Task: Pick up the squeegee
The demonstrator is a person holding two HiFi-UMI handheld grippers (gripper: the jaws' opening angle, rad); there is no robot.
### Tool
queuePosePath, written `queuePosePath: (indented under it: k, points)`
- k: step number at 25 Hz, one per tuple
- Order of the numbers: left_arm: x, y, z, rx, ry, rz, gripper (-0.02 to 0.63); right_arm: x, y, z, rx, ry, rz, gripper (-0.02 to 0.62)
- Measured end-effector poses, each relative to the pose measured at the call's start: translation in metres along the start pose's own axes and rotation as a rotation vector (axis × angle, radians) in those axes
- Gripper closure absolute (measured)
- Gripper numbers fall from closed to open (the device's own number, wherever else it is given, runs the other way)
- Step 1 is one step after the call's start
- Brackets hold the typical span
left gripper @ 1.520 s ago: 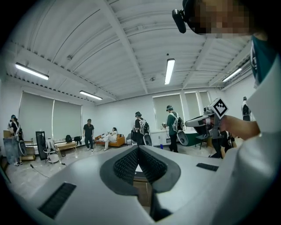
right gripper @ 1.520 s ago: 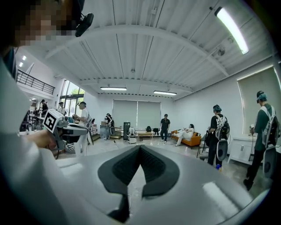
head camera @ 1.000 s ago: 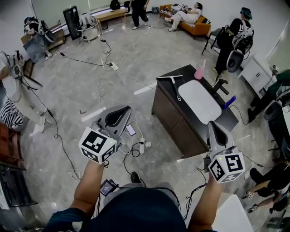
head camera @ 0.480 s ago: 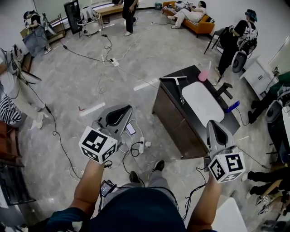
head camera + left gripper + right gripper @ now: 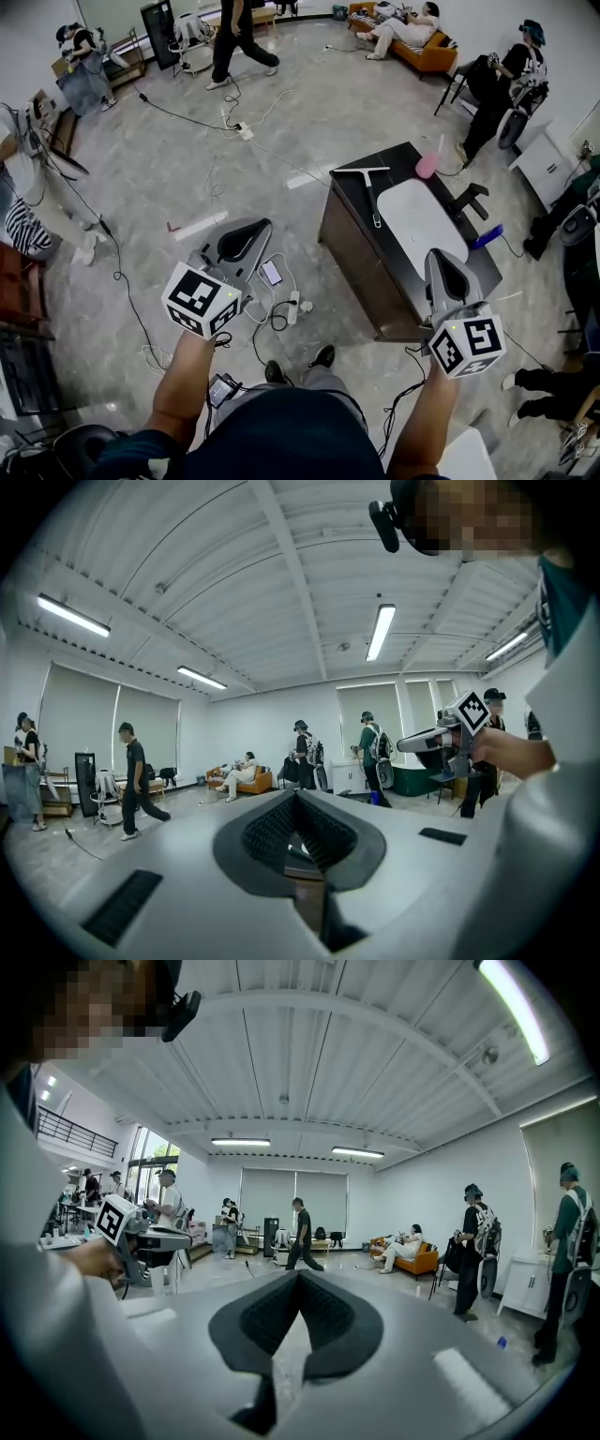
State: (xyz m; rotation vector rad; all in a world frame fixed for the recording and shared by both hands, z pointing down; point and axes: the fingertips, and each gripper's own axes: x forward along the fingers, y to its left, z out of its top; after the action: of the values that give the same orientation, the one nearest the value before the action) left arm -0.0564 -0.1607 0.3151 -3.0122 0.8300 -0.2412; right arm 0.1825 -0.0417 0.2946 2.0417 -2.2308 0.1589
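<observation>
Dark rectangular table [image 5: 349,234]: T-shaped white-handled squeegee [image 5: 368,192] lies on its far left end, white oval tray [image 5: 420,223] on its middle, pink plastic cup [image 5: 427,167] at its far corner. Left gripper [image 5: 258,228] left of table; right gripper [image 5: 441,261] over its near end.

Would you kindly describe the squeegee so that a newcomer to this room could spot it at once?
Find the dark desk standing alone on the grey floor. On its top, beside the white board, lies the squeegee: the only T-shaped thing there, a pale crossbar with a thin handle, unlike the round pink cup.
</observation>
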Motion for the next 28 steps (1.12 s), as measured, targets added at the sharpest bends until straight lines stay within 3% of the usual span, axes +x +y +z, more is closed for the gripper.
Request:
queuePosePath:
  k: [11,19,28]
  points:
    - [0.080,-0.030,0.016,0.023,0.012,0.077,0.600,0.032,-0.096,-0.004,0.006,-0.014,0.087,0.586]
    - [0.099,-0.023,0.015,0.023,0.032,0.109,0.600,0.056,-0.116,-0.006,0.015,-0.008,0.118,0.586]
    - [0.134,0.009,0.020,0.018,0.023,0.048,0.600,0.093,-0.122,0.000,0.004,0.017,0.079,0.586]
